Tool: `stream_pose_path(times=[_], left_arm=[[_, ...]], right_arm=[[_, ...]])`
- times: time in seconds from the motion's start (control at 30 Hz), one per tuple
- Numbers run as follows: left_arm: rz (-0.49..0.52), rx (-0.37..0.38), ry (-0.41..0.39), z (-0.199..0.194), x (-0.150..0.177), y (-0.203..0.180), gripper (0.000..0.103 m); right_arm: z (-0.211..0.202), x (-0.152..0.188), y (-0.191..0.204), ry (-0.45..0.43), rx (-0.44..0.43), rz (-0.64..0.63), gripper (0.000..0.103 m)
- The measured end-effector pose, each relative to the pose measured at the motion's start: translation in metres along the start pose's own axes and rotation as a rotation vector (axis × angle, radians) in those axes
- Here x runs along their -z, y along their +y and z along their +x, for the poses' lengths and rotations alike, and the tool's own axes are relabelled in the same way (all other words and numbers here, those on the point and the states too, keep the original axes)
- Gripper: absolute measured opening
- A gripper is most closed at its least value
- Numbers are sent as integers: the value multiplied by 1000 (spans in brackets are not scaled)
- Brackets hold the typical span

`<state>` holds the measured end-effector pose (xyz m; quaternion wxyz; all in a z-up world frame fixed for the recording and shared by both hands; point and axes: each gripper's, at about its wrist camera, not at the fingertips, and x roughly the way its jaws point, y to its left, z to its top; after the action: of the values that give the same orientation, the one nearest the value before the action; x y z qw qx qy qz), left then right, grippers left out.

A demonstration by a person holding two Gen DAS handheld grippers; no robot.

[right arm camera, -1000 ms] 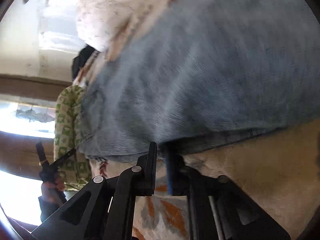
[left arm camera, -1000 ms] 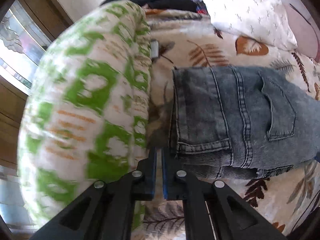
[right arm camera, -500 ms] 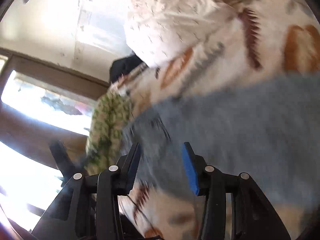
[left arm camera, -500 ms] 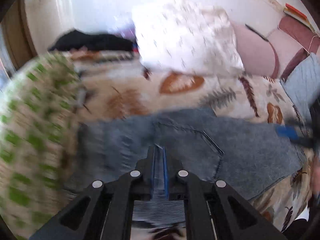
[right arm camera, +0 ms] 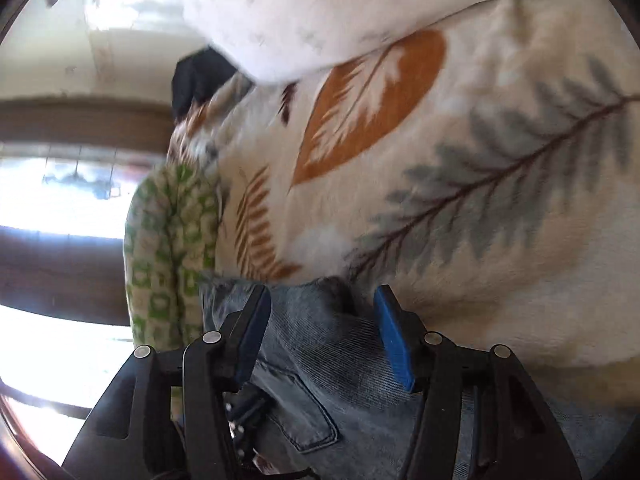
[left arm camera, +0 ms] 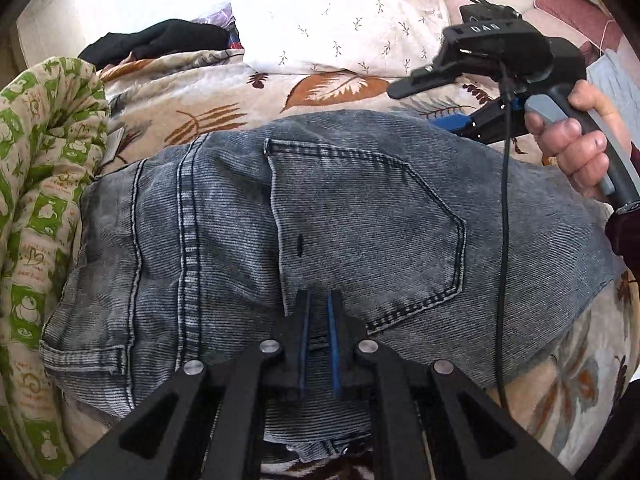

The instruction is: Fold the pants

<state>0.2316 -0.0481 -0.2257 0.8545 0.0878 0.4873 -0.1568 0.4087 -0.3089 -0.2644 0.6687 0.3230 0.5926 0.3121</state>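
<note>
Grey-blue jeans [left arm camera: 320, 220] lie folded into a compact stack on a leaf-print blanket [left arm camera: 224, 92], back pocket [left arm camera: 368, 232] facing up. My left gripper [left arm camera: 319, 300] hovers over the near edge of the jeans; its jaws are nearly together with a narrow gap and hold nothing. My right gripper [right arm camera: 320, 304] is open and empty above the far edge of the jeans [right arm camera: 320, 344]. It also shows in the left wrist view [left arm camera: 452, 122], held by a hand at the right.
A green-and-white patterned quilt [left arm camera: 36, 200] is bunched at the left of the jeans. A white pillow [left arm camera: 340, 12] and a black garment [left arm camera: 160, 40] lie behind. A window [right arm camera: 48, 200] is at the left.
The right gripper let go of the jeans, opened and pulled back toward the far edge. The left gripper swung from beside the quilt to over the folded jeans.
</note>
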Motion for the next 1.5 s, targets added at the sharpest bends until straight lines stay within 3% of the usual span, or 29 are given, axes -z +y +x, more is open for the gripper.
stream_pose_path(times=[0.17,0.27,0.4,0.47,0.67,0.77,0.87,0.97,1.07,1.2,1.3,1.37,1.4,1.47,1.5], left_arm=[[-10,16,-8,1,2,3,11],[-19,25,-14,0,2,4,11],[-34,37,-11,2,0,8,11],[-39,40,-10,2,0,10,11],[-62,52,-3,3,-1,14,12],[-69,57,1,4,-1,15,12],[-79,68,5,4,0,17,12],[-113,64,15,-1,0,23,12],[-133,36,-11,-15,-3,30,14],[-145,-35,-90,-28,-10,44,21],[-181,-100,-53,-13,-7,60,27],[-193,-80,-10,2,-3,68,28],[-185,-86,-6,5,-2,69,28],[-137,-126,-6,6,-3,61,28],[-125,-140,-9,6,-2,58,28]], right_arm=[[13,-2,8,98,5,-47,56],[31,-11,8,101,15,-21,53],[31,-8,10,14,76,-68,17],[25,-6,10,-44,81,-65,11],[24,-5,17,-105,158,-106,8],[23,-8,15,-163,154,-104,8],[42,-6,7,-139,206,-91,7],[22,-4,16,-205,196,-114,9],[-9,7,40,-308,127,-171,11],[3,35,74,-228,133,-285,11],[36,41,67,-170,192,-255,11],[56,33,39,-172,288,-172,8],[59,30,25,-169,246,-124,0],[52,28,12,-185,159,-68,0],[48,31,16,-190,164,-77,1]])
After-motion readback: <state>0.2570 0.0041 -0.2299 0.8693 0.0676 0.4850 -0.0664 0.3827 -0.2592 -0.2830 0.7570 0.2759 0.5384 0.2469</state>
